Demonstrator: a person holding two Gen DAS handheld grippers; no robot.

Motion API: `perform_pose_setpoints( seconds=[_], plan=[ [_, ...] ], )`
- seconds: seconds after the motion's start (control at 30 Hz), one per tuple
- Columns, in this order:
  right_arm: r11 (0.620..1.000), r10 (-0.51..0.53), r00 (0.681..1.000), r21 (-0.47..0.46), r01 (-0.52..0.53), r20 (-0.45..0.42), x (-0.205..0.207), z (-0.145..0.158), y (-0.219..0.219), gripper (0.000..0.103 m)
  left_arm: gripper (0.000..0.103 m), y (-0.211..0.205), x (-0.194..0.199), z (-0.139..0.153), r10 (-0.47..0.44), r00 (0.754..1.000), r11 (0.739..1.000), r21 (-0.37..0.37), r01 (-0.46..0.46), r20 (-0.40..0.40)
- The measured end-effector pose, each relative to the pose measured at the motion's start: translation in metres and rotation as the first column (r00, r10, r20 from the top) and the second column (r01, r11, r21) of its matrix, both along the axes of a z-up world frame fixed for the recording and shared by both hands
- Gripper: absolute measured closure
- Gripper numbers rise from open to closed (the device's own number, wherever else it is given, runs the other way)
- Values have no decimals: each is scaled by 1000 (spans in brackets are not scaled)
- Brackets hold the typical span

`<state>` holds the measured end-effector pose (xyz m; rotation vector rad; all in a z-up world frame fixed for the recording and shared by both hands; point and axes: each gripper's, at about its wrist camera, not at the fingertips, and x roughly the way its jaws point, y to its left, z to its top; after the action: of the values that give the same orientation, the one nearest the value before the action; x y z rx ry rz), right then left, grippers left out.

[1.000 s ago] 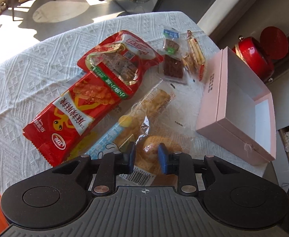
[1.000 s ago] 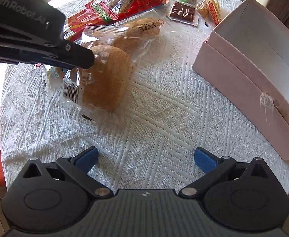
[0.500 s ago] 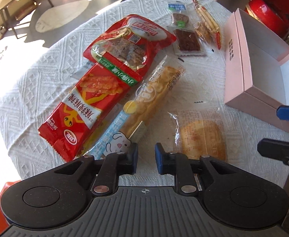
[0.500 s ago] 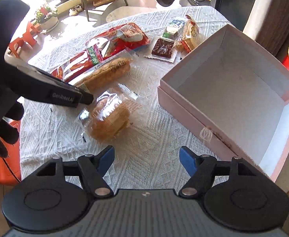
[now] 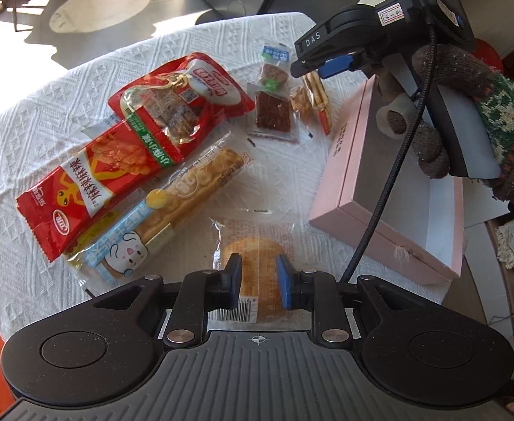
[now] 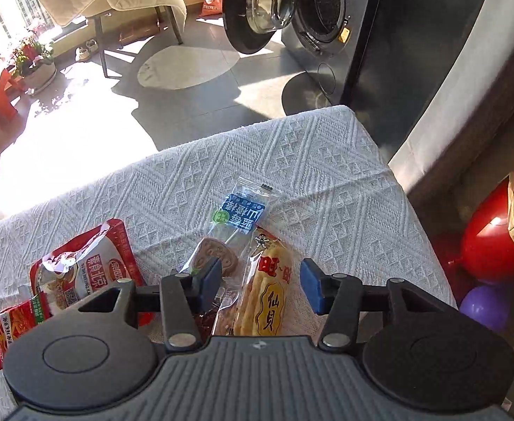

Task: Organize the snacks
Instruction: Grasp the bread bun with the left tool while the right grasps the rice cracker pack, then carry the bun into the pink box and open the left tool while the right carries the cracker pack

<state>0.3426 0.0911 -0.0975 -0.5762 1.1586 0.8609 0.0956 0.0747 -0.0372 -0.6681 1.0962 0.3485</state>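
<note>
Home living or laundry area. Front-load washing machine (image 6: 292, 10) with door open, tiled floor (image 6: 193, 80), potted flowers (image 6: 34, 59). White tablecloth (image 6: 292, 161) on table.

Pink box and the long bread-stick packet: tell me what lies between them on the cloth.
In the left wrist view, bare white cloth separates the long bread-stick packet from the pink box; the round cake packet lies just nearer the camera.

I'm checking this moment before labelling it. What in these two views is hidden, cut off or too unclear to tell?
- Pink cardboard box, left wrist view: much of its inside is covered by the gloved hand holding the right tool.
- Round cake in clear wrapper, left wrist view: its near end lies behind the left tool; contact unclear.
- Yellow rice cracker packet, right wrist view: its lower end is hidden by the tool body.
</note>
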Motion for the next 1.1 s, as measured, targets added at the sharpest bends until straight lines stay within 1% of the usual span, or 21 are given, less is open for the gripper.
perform_pose_setpoints(
  seconds=[0.03,0.1,0.17,0.2,0.27,0.37,0.43,0.5,0.57,0.6,0.67,0.7,0.73,0.77,0.8,0.83,0.87,0.93,1.0,1.07,1.1],
  plan=[
    [1000,18,999,8,-18,-28,-6,0,0,72,78,2,-3,-2,15,1000,1000,0,-15,-3],
    [997,69,995,47,-65,-75,-23,8,-5,79,78,7,-10,-5,59,998,998,2,-59,-19],
    [993,92,977,85,-77,-190,-36,12,-11,89,78,12,-17,-6,92,995,996,7,-92,-38],
    [991,97,954,113,-67,-285,-45,14,-16,90,78,13,-19,-7,98,994,995,10,-98,-45],
    [989,105,917,140,-54,-386,-63,15,-29,90,78,15,-24,-7,95,993,995,15,-95,-63],
    [983,110,898,179,-36,-425,-92,26,-57,89,78,9,-22,-5,52,997,999,19,-51,-57],
    [982,92,912,187,-18,-399,-105,35,-77,89,78,-3,-11,-2,-8,999,998,55,10,-41],
    [983,52,940,182,11,-338,-112,48,-102,89,78,-16,4,-4,-62,997,994,91,65,-34],
    [985,1,956,165,49,-292,-112,54,-121,86,76,-29,18,-12,-117,991,985,125,123,-58],
    [987,-28,965,148,69,-262,-109,56,-128,83,75,-39,25,-17,-151,985,974,158,162,-81],
    [988,-66,975,122,93,-210,-103,59,-138,81,68,-55,34,-18,-222,968,925,289,248,-121],
    [989,-72,979,117,95,-193,-101,60,-140,77,65,-59,35,-18,-239,960,907,321,273,-143],
    [990,-71,983,112,91,-167,-98,60,-139,73,58,-58,33,-19,-234,959,903,331,275,-157],
    [990,-69,988,111,84,-138,-96,61,-138,62,48,-55,31,-20,-225,959,904,331,271,-171],
    [991,-62,993,115,73,-101,-94,62,-135,46,42,-48,24,-23,-204,959,909,326,260,-194],
    [991,-46,997,125,53,-59,-93,63,-129,40,31,-41,18,-24,-181,961,916,320,241,-207],
    [991,-25,1000,133,27,-17,-90,64,-122,35,25,-33,12,-27,-156,962,924,311,222,-225],
    [992,5,999,126,-11,47,-80,62,-99,34,24,-12,-4,-31,-109,969,952,258,167,-224],
    [995,4,999,102,-9,53,-65,53,-75,28,27,1,-13,-31,-91,979,977,175,123,-182],
    [998,10,999,63,-13,41,-49,41,-49,26,29,7,-20,-31,-108,985,984,124,125,-138],
    [998,26,999,57,-29,41,-44,35,-38,26,29,7,-20,-32,-129,983,981,130,146,-130]
  ],
)
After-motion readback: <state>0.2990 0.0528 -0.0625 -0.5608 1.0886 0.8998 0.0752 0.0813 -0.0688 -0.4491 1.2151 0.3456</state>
